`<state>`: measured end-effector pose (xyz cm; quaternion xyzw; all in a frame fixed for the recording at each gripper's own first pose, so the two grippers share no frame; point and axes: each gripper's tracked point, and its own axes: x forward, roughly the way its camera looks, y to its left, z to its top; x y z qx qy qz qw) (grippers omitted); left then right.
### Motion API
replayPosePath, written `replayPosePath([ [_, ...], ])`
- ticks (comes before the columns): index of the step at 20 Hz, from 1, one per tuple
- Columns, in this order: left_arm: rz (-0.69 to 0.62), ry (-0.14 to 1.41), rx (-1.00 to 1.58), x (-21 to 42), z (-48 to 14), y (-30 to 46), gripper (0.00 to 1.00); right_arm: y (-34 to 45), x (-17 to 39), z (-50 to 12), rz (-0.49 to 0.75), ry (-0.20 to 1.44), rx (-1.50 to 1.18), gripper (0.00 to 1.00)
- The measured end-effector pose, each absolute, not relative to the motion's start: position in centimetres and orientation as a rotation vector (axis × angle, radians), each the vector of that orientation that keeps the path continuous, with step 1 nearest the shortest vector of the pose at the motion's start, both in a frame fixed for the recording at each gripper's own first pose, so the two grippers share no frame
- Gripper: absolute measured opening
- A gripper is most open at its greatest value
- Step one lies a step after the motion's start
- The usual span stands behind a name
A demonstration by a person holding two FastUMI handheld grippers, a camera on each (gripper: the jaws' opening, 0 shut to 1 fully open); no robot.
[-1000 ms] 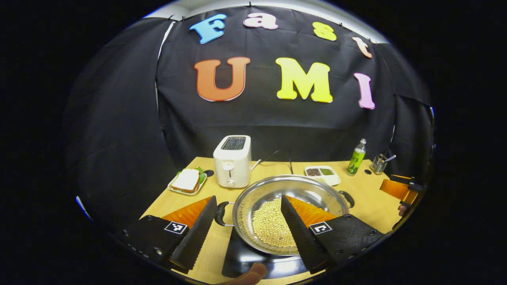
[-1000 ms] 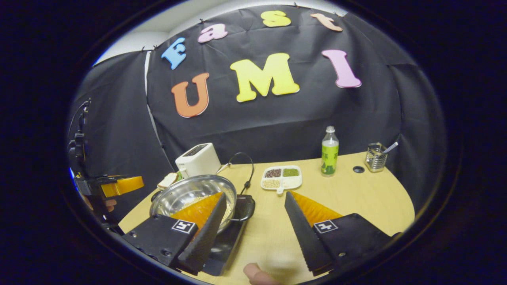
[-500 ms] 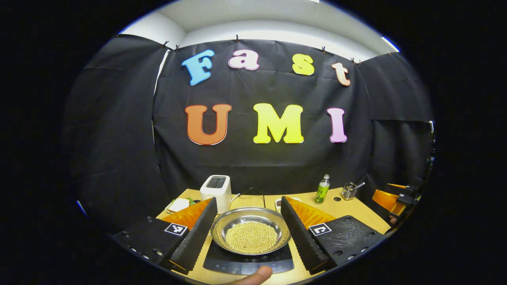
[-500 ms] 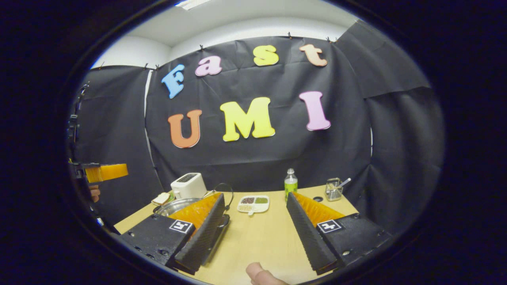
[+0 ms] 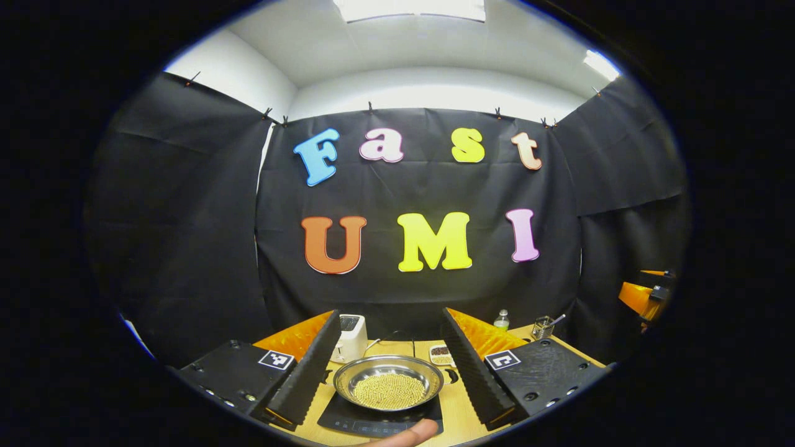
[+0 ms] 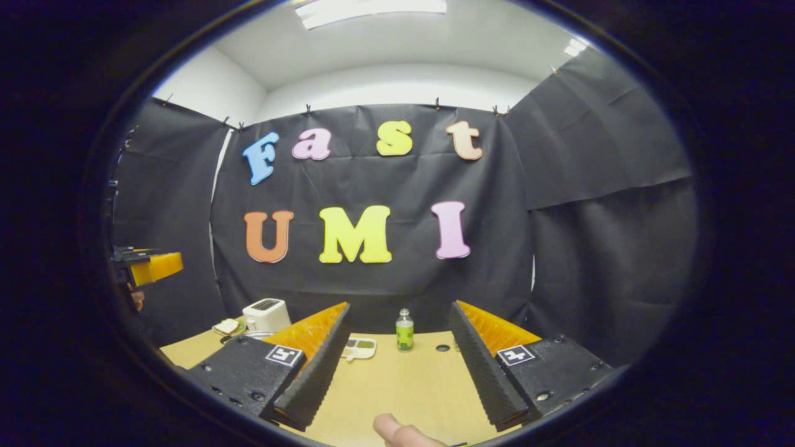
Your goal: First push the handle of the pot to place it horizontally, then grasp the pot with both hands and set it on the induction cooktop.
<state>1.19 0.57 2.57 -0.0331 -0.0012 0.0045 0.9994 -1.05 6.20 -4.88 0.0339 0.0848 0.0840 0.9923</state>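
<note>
Black screwed gripper mounts (image 5: 236,379), square markers (image 5: 276,358)

The pot (image 5: 388,383) is a shallow, round, shiny steel pan, upright and level, its floor covered by a layer of small pale yellow beans. It sits on the cooktop (image 5: 366,422), a flat black slab whose front strip with faint controls juts out from under the pot at 6 o'clock. A dark loop handle (image 5: 451,375) sticks out from the rim at 3 o'clock, lying level; the opposite handle at 9 o'clock is hidden. Seen in the left gripper view, pot and cooktop lie low and central on the wooden table (image 5: 458,411), at its near edge.
</note>
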Motion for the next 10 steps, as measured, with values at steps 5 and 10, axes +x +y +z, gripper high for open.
replayPosePath([
  [5, 0.002, -0.046, -0.019, -2.2, 2.8, -2.2, 0.95, 4.2, -3.8, -4.0, 0.153, 0.111, 0.08, 0.97],
  [10, -0.018, -0.072, 0.011, -4.7, 1.5, -5.5, 0.95, 0.9, -6.7, -5.1, 0.121, 0.118, 0.111, 0.97],
])
